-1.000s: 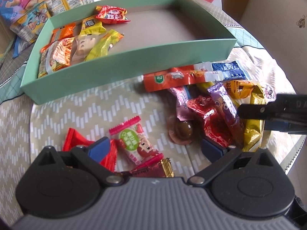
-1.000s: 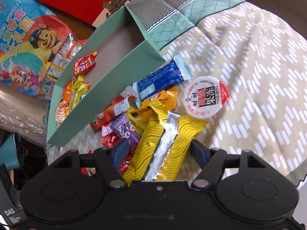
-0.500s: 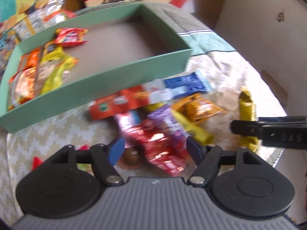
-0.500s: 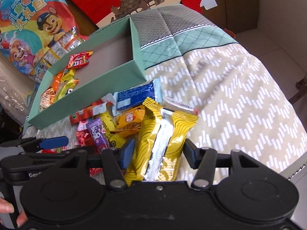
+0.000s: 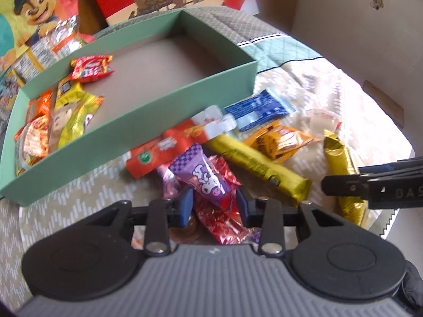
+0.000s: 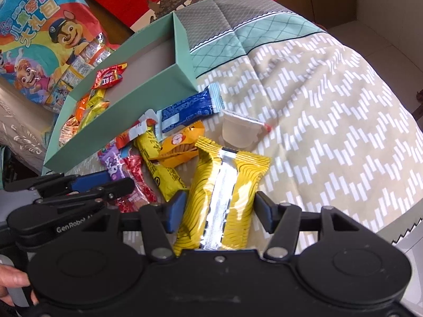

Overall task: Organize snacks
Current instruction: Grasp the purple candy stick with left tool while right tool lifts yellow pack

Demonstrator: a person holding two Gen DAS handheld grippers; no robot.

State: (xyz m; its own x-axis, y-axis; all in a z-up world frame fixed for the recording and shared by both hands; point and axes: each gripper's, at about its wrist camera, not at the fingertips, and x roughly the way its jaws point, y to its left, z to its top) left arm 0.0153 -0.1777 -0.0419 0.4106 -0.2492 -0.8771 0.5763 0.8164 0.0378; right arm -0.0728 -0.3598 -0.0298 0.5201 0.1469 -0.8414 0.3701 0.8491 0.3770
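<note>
Lots of bare floor in the right half of the green box (image 5: 164, 129), with its near wall standing in the way. Snack pile (image 5: 238, 145) crowded tight against that wall. Open, bare cloth (image 6: 330, 121) on the right of the pile.

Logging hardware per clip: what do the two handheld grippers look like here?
The left gripper has a ribbed grey body, black round-ended linkage arms with silver pivot pins, and blue fingertip pads; white "GenRobot" lettering shows on its side in the right wrist view. The right gripper has a plain black body, matching arms and blue pads, and its finger reads "DAS". No cables or sleeves show.
</note>
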